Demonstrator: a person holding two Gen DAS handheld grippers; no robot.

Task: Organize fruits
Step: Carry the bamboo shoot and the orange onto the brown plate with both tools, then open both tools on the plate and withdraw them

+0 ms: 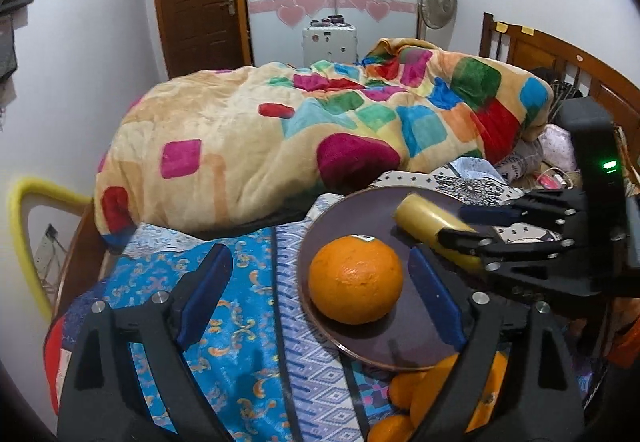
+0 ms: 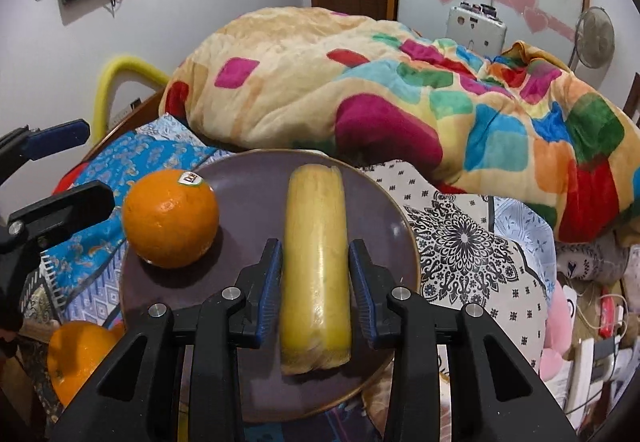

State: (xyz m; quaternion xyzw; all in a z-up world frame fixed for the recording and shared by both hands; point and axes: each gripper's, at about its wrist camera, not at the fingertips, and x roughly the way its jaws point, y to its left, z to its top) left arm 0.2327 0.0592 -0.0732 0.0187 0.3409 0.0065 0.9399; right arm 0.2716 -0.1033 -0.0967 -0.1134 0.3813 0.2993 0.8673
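A dark purple plate lies on the patterned bed covers. An orange with a sticker rests on its left part. My left gripper is open wide; the orange sits between its blue pads untouched. My right gripper is shut on a yellow film-wrapped cylinder, held lengthwise over the plate's middle. More oranges lie beside and partly under the plate's near edge.
A heaped multicoloured blanket fills the bed behind the plate. A wooden headboard and clutter stand at the right. A yellow padded rail marks the bed's left edge. Blue patterned cloth lies left of the plate.
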